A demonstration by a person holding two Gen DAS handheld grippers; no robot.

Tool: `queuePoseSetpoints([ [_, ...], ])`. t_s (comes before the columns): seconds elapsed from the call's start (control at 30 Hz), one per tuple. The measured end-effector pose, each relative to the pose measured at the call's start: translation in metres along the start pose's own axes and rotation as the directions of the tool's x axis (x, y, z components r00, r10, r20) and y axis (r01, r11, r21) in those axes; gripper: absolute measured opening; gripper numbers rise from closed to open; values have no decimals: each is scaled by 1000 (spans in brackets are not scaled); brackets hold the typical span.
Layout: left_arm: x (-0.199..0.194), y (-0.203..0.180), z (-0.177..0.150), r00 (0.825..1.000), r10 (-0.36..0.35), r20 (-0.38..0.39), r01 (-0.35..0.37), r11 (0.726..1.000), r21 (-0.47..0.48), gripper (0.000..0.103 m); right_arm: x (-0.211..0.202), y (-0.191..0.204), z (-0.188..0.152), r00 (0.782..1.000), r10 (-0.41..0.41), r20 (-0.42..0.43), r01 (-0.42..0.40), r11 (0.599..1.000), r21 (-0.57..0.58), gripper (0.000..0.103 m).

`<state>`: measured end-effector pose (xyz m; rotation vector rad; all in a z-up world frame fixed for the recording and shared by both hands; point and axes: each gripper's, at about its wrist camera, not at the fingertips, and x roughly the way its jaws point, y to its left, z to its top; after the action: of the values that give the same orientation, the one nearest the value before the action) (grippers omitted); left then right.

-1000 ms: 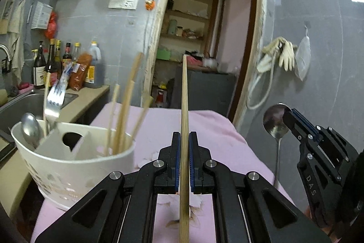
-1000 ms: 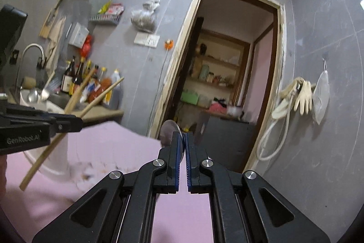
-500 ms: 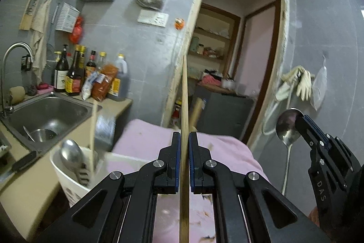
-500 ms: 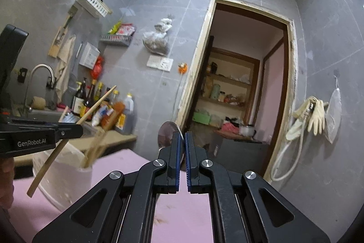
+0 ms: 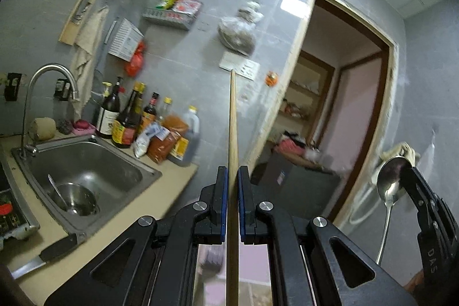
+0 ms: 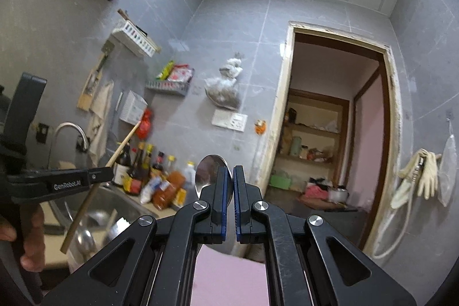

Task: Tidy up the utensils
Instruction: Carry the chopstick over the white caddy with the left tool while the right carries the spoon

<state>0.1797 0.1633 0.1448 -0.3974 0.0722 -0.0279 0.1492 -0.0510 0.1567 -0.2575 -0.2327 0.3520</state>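
A: L gripper (image 5: 232,185) – what've I got?

B: Pads clamped on a chopstick (image 5: 233,134). It runs straight up between them, tip against the grey wall, lower end out the bottom of the L cam.

A: And R gripper (image 6: 228,185)?

B: Pinched tight on a spoon (image 6: 210,171). On my R cam the bowl sticks up left of the pads. From the L cam the spoon (image 5: 391,185) has its bowl up and handle hanging down, w/ the R gripper (image 5: 413,179) on the bowl edge.

A: Where are both vs the kitchen?

B: Both up in the air. Sink (image 5: 86,171) is low left on the L cam, a bowl (image 5: 76,201) w/ a utensil inside it. Bottles (image 5: 126,116) behind, doorway (image 6: 338,134) to the right. R cam shows the chopstick (image 6: 97,185) tilted across the L gripper (image 6: 97,175), in front of the sink.

A: Holder?

B: Low left on R cam there's blurry metal and white stuff; can't tell what it is.
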Motion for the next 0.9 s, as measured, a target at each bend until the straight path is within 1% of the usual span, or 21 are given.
queuePoseSetpoints([
  [0.13,10,12,-1,999,24,23,-24,1000,-17,5,16,15,-4,1000,17,1,-17,1000,12,2],
  [0.27,19,17,-8,999,43,34,-42,999,-27,5,28,24,-20,999,26,-19,-25,999,26,2],
  [0.53,25,14,-28,995,84,63,-86,996,27,5,39,28,-52,996,29,-87,-27,999,24,2],
  [0.63,27,14,-39,994,96,51,-98,994,44,5,39,28,-62,993,38,-110,-35,999,32,2],
  [0.7,28,17,-44,995,95,36,-96,995,35,5,39,30,-68,991,51,-127,-46,998,39,2],
  [0.9,21,21,-56,995,99,29,-100,995,28,5,32,31,-75,985,85,-151,-76,995,61,2],
])
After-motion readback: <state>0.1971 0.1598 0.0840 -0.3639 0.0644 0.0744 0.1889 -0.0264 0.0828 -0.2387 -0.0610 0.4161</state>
